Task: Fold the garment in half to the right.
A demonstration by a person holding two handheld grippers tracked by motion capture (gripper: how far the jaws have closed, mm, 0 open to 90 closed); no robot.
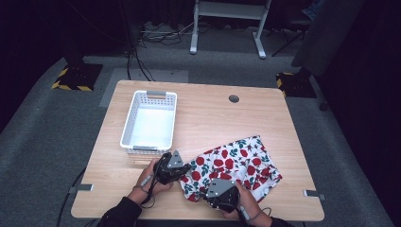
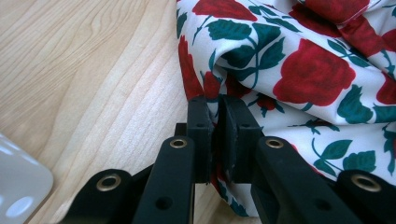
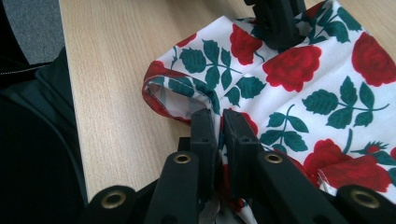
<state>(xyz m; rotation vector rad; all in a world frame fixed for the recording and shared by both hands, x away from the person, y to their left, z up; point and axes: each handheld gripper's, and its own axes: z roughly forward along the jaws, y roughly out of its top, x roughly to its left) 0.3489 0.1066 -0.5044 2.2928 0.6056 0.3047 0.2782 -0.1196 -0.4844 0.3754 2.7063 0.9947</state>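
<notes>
clearly the white cloth printed with red roses and green leaves point(image 1: 234, 166) is thin, light and limp, so it will sag and slide; hems give the surest hold. the left tongs point(image 2: 214, 103) are pinched shut on its edge, the right tongs point(image 3: 219, 115) on a folded corner nearby. beyond the left tongs sits a white slotted plastic basket point(image 1: 150, 121) on the pale wooden bench point(image 1: 213, 113), grey carpet around.

cloth point(image 1: 236, 163): white, red roses, green leaves | basket point(image 1: 127, 124): white | table point(image 1: 265, 113): pale wood grain
</notes>
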